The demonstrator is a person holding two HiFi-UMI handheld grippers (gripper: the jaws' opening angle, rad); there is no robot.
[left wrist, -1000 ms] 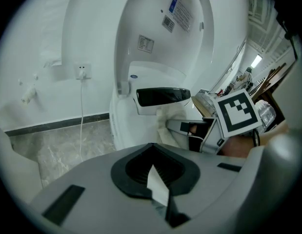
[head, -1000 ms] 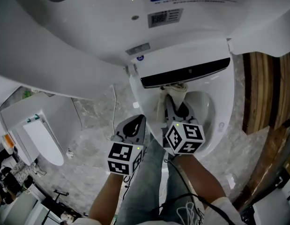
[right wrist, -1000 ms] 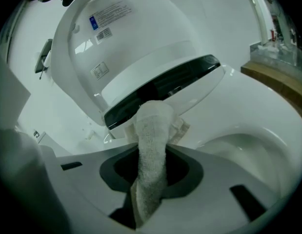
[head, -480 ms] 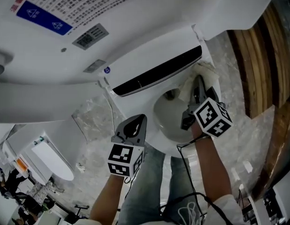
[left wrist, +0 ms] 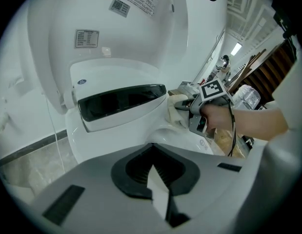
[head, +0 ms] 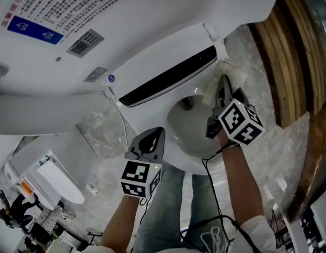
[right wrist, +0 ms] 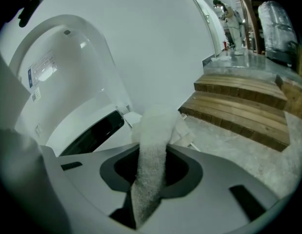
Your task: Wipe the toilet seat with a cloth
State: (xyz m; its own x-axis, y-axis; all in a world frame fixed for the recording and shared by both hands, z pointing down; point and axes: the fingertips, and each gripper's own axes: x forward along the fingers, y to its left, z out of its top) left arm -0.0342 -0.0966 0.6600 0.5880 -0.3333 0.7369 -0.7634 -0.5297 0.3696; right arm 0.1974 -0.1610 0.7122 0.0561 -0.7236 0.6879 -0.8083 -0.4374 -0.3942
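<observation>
The white toilet stands with its lid (head: 99, 30) raised, and its rim (head: 179, 153) rings the bowl. My right gripper (head: 222, 88) is shut on a white cloth (head: 227, 74) and presses it on the rim's right rear corner, beside the black panel (head: 168, 78). In the right gripper view the cloth (right wrist: 153, 145) runs out from between the jaws of that gripper (right wrist: 150, 182). My left gripper (head: 154, 136) is shut and empty, hanging in front of the bowl's left side. From the left gripper (left wrist: 158, 191) view I see the cloth (left wrist: 177, 107) under the right gripper (left wrist: 193, 104).
Wooden steps (head: 292, 51) rise to the right of the toilet, also visible as steps (right wrist: 243, 108) in the right gripper view. Another toilet (head: 53, 174) stands at the lower left on the marble floor. The person's jeans-clad legs (head: 168, 204) are below the bowl, and a black cable (head: 207, 194) hangs from the right gripper.
My right gripper has carried the cloth from the middle rear of the bowl to the rim's right rear corner. The head view has swung. The left gripper stays put.
</observation>
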